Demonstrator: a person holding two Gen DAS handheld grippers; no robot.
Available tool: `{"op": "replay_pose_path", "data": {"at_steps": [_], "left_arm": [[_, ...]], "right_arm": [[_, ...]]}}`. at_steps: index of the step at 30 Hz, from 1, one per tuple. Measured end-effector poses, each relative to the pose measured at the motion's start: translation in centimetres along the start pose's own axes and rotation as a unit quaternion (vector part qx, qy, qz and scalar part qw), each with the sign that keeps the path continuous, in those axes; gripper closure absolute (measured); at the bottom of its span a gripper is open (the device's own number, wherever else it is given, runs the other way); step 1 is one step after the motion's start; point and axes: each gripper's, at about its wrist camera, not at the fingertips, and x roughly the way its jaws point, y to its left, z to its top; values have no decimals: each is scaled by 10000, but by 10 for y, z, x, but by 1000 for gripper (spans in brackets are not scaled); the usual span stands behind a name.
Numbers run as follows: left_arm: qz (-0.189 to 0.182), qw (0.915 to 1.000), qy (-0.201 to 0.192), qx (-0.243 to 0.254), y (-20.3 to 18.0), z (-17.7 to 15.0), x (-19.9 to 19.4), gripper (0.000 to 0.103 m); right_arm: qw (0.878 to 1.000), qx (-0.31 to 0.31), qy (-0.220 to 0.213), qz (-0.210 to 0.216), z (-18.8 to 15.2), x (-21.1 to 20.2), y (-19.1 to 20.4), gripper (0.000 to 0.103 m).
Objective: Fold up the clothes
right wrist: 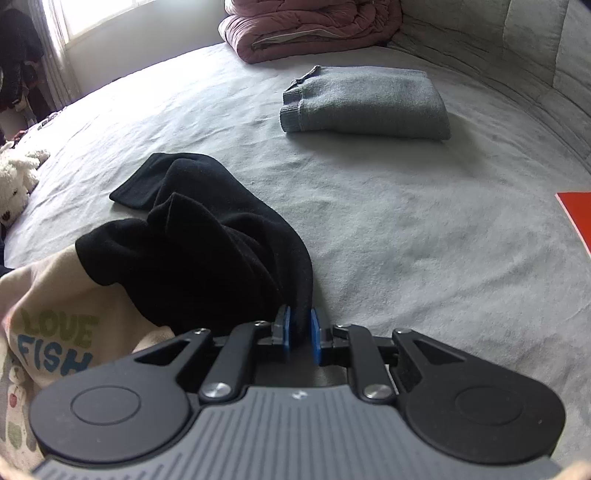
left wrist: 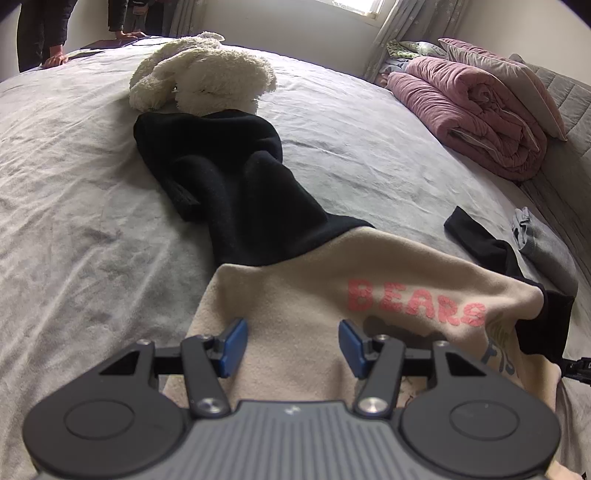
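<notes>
A cream sweatshirt (left wrist: pixel 295 295) with black sleeves lies stretched across the grey bed sheet (left wrist: pixel 74 184), its body filling the lower centre of the left wrist view, pink "BEARS" lettering toward the lower right. One black sleeve (left wrist: pixel 229 177) runs up the middle of that frame to a white plush toy (left wrist: pixel 203 74) at the top. The left gripper (left wrist: pixel 291 347) hovers over the cream body at the bottom of the frame, its blue fingers spread wide with nothing between them; whether they touch the cloth is hard to tell from this angle.

In the right wrist view, the right gripper (right wrist: pixel 300 332) pinches the edge of the other black sleeve (right wrist: pixel 192 251), which bunches in the centre left of the frame. A grey garment (right wrist: pixel 365 103) sits already folded at upper centre, with a rolled pink quilt (right wrist: pixel 306 26) beyond it.

The step in hand looks like carrying the pinched sleeve across the body. Done well, the grip holds near the sleeve's edge, the cloth lifts just enough to shake out the bunching, and the sleeve lands flat and straight across the chest, while the open left gripper pins the cream body so it does not drag along the sheet.
</notes>
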Motion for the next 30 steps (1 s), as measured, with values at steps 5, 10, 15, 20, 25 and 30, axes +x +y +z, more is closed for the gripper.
{"op": "replay_pose_path", "data": {"at_steps": [5, 10, 15, 20, 25, 30], "left_arm": [[-49, 10000, 29, -51, 3, 3, 1, 47], [-50, 9999, 62, -62, 6, 6, -1, 47], [-5, 9999, 107, -28, 9, 12, -4, 47], [-35, 9991, 117, -404, 23, 24, -8, 46], [-443, 9924, 342, -1099, 39, 45, 0, 45], [-512, 9895, 376, -1299, 29, 74, 18, 45]], "right_arm": [[9995, 60, -164, 246, 5, -13, -2, 68], [9984, 10, -278, 499, 6, -24, 0, 61], [9974, 49, -270, 669, 5, -32, -2, 61], [9963, 26, -397, 765, 8, -42, -2, 57], [9955, 0, -398, 855, 10, -41, 5, 56], [9948, -21, -376, 948, 11, -39, 11, 56]]}}
